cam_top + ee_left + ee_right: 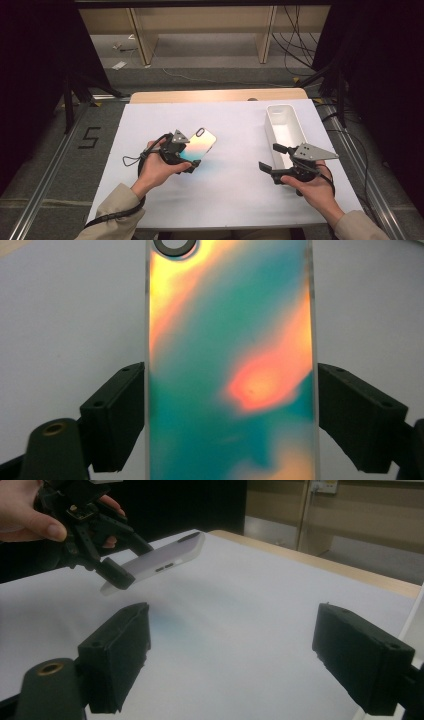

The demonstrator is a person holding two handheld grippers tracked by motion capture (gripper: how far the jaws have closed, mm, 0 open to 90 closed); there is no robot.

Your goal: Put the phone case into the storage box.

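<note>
An iridescent phone case (200,144), teal and orange with a camera hole at its far end, hangs tilted above the white sheet. My left gripper (190,153) is shut on its lower end. In the left gripper view both black pads (117,415) press the long sides of the case (230,365). The right gripper view shows the case (162,560) from its side, lifted off the table in the left gripper (127,560). My right gripper (270,156) hovers at the right, open, and its jaws (232,655) have nothing between them.
A long white bin (285,127) stands at the right of the white sheet (225,200), just beyond my right gripper; its rim (412,615) shows at the right edge. The wooden table edge (220,95) runs along the back.
</note>
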